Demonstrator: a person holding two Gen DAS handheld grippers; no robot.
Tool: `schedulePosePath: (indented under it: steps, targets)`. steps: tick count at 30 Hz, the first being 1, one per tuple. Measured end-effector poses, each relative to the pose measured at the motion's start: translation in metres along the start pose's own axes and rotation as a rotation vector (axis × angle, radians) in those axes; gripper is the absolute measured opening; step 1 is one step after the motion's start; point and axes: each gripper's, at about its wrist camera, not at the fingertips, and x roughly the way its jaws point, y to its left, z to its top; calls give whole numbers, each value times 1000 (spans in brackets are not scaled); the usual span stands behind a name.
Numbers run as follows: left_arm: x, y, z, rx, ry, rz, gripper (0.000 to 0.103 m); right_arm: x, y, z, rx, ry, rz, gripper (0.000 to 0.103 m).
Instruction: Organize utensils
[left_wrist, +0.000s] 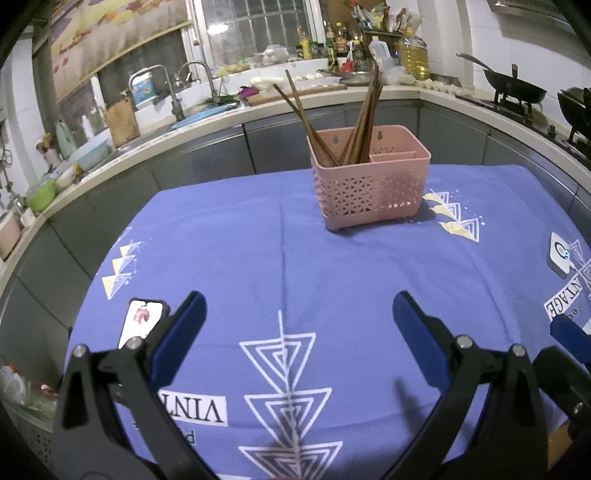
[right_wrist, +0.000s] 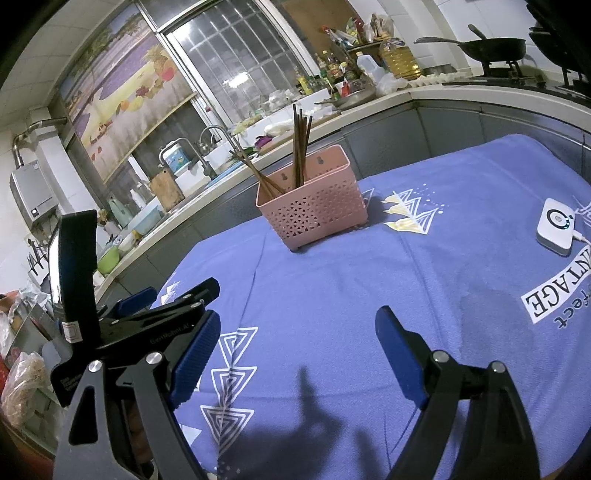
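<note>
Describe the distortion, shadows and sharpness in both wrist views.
Left wrist view: fisheye bends the counter edge into an arc, corners go black, the pink basket is sharp. Right wrist view: same curvature, a dark shadow on the blue cloth between the open right gripper fingers, bright window glare.

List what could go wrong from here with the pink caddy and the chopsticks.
1. The chopsticks lean outward, well above the pink caddy; a passing gripper might knock them out or tip it.
2. The white device and its cable lie on the blue cloth; snagging the cable could drag it.
</note>
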Motion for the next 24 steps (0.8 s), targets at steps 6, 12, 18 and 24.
schedulePosePath:
  steps: [6, 12, 18, 24]
  targets:
    - [0, -1, 0, 5, -3, 6, 97, 0, 0, 0, -1, -2, 1, 85]
    - [1, -3, 0, 8, 0, 8, 97, 0, 0, 0, 0, 1, -1, 85]
    - [-4, -3, -2, 25, -36, 19, 97, 2, -1, -1, 2, 2, 0, 85]
    - [0, -4, -2, 27, -16, 21, 97, 4, -2, -5, 18, -1, 25, 85]
